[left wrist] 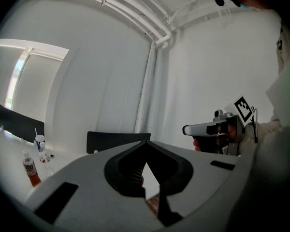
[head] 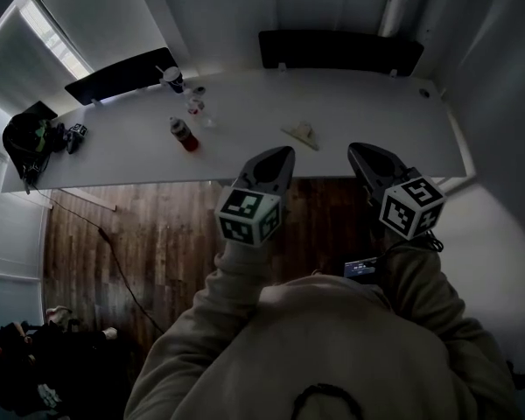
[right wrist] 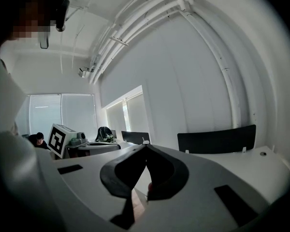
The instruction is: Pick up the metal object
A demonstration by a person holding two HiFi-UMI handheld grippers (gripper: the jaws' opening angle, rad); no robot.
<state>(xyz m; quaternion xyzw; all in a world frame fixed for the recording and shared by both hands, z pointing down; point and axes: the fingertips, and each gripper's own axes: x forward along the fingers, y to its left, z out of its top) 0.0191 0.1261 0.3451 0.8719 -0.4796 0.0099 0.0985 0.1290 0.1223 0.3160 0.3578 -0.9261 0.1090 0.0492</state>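
A small pale, flat, wedge-shaped metal object lies on the white table, near its middle. My left gripper hovers just short of the table's near edge, below and left of the object, its jaws shut with nothing in them. My right gripper is level with it to the right, also shut and empty. The left gripper view shows the shut tips and the right gripper beside them. In the right gripper view the tips meet. The object is hidden in both gripper views.
A red bottle, a small clear bottle and a cup with a straw stand at the table's left. A black backpack sits on the far left end. Black panels line the back edge. Wood floor lies below.
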